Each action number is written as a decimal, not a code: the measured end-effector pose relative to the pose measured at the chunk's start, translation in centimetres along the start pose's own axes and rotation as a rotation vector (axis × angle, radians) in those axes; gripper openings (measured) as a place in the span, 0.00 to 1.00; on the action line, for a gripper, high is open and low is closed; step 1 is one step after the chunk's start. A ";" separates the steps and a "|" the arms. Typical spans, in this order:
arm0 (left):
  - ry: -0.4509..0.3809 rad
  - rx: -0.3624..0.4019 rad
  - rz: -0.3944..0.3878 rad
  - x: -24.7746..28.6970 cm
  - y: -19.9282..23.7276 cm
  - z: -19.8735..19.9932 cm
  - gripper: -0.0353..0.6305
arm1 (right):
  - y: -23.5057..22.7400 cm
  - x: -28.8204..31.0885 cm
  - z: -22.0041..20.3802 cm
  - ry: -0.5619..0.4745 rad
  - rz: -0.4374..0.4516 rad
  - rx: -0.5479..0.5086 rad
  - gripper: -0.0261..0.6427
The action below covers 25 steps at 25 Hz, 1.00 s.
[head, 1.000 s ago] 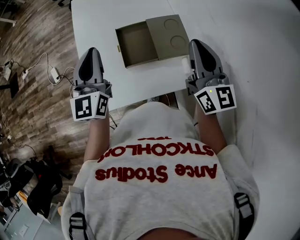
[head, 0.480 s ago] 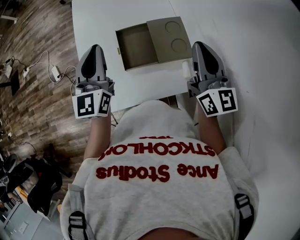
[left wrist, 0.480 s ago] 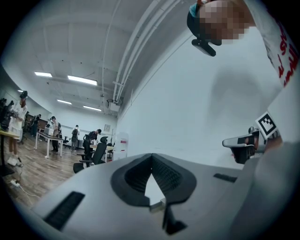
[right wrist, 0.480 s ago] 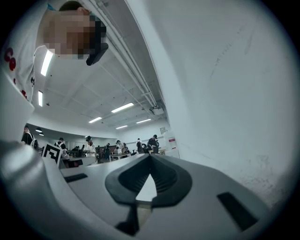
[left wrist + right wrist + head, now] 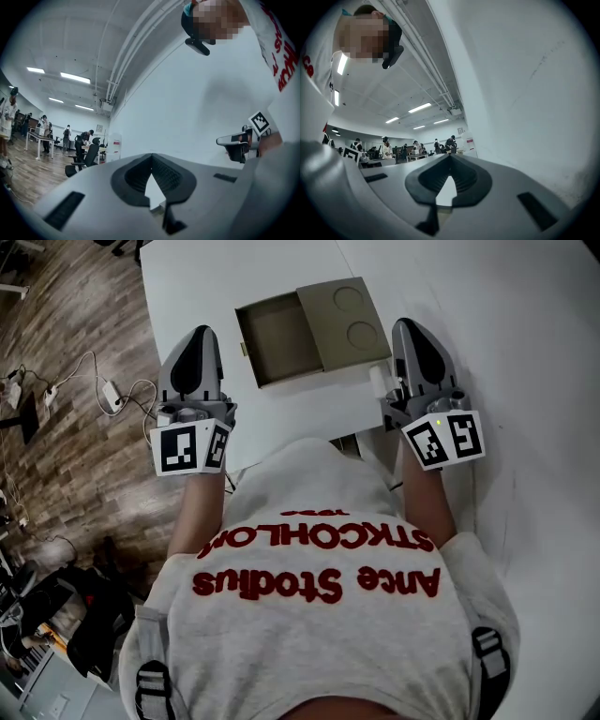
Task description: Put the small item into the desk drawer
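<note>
**Current state.** The left claw [image 5: 199, 338] and the right claw [image 5: 413, 332] are both pressed together. Each gripper view shows only a pale gap at the jaw root, with nothing pinched. The drawer [image 5: 278, 336] stands pulled out to the left of its tan housing [image 5: 345, 319] on the white surface [image 5: 281, 418], and it appears empty. A small pale item [image 5: 378, 382] lies on the surface just beside the right claw's left flank, near the housing's near right corner. It is too small to identify with certainty, but it is judged to be the task's thing.

**Hazards.**
- The item sits beside the right claw, not ahead of it. A sideways sweep with the jaws together would likely knock it away or push it under the housing edge. The jaws must spread before any approach.
- The drawer and housing look light. A claw that catches the drawer wall could slide the whole unit or push the drawer partly closed.
- The left claw hangs at the surface's left edge. Anything nudged that way could drop to the floor [image 5: 66, 456].

**Surroundings and obstructions.**
- Cables [image 5: 112, 390] trail over the floor on the left.
- The gripper views show people [image 5: 84, 138] at desks far off in the room.
- Nothing lies between the item and the open drawer except the housing's near right corner, which the carry path must clear.
</note>
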<state>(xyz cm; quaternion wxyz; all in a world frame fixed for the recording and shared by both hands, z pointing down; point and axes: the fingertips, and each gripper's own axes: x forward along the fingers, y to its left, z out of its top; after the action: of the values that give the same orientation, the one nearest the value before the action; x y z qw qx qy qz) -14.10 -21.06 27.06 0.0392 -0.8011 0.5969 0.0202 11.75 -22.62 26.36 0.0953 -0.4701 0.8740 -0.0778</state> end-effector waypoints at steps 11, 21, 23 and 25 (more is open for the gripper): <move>-0.022 -0.018 -0.034 0.6 0.9 0.3 0.06 | 1.5 0.8 2.0 -0.023 -0.017 -0.085 0.05; -0.020 -0.030 -0.032 1.0 0.7 -1.2 0.06 | 0.2 0.3 0.8 -0.022 -0.046 -0.079 0.05; -0.008 -0.039 -0.031 0.9 0.7 -1.7 0.06 | -0.1 0.0 0.3 -0.008 -0.063 -0.072 0.05; 0.006 -0.049 -0.032 0.8 0.7 -2.1 0.06 | -0.2 -0.3 -0.1 0.012 -0.082 -0.076 0.05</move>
<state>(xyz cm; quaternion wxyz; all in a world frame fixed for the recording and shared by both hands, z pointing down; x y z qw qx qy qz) -14.53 -22.23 29.05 0.0178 -0.8112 0.5836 0.0317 12.04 -22.52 26.55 0.0688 -0.5083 0.8569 -0.0509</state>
